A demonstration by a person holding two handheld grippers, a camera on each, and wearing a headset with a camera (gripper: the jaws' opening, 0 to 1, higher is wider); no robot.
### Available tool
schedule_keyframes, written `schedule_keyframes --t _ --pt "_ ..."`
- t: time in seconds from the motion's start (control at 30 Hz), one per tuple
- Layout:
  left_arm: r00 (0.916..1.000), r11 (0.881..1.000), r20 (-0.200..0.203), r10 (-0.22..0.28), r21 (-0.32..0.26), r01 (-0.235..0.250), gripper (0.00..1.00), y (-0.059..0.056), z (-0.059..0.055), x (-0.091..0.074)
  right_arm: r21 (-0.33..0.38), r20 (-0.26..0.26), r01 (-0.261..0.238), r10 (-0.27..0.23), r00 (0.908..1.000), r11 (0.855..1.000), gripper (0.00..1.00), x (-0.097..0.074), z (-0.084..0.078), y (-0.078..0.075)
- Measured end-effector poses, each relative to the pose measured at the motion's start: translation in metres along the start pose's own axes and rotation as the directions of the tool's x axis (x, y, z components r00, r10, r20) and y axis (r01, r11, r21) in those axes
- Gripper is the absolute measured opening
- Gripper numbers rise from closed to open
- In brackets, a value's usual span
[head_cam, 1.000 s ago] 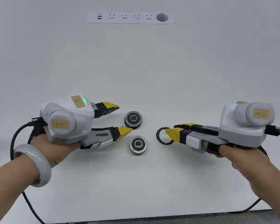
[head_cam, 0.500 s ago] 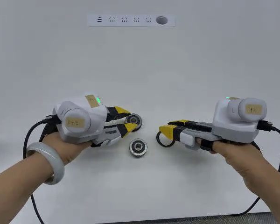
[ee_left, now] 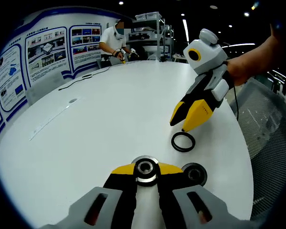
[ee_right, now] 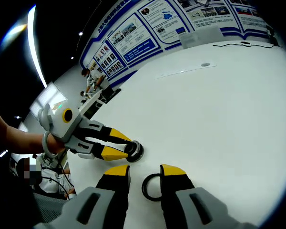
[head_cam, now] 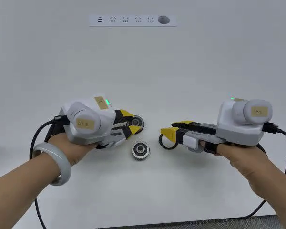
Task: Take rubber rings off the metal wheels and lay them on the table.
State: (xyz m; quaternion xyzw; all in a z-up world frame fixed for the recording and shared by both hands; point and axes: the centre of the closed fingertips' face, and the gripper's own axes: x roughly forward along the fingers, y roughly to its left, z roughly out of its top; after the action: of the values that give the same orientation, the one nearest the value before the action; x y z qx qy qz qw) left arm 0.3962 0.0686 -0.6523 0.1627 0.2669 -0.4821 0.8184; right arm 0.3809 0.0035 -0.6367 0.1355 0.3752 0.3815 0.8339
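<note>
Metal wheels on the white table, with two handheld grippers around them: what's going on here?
A person works with a gripper in each hand. The left gripper is shut on a wheel, holding it low at the table. The right gripper hovers with jaws apart over a loose rubber ring lying flat on the table. A second wheel sits free between the grippers; its dark rim suggests it is not yet stripped.
</note>
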Motion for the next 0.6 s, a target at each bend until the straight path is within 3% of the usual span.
schedule_keyframes --t 0.6 --pt "1.0 1.0 0.001 0.0 0.026 -0.001 0.13 0.002 0.001 0.004 0.026 -0.002 -0.031 0.031 0.9995 0.999 0.26 0.016 0.004 0.009"
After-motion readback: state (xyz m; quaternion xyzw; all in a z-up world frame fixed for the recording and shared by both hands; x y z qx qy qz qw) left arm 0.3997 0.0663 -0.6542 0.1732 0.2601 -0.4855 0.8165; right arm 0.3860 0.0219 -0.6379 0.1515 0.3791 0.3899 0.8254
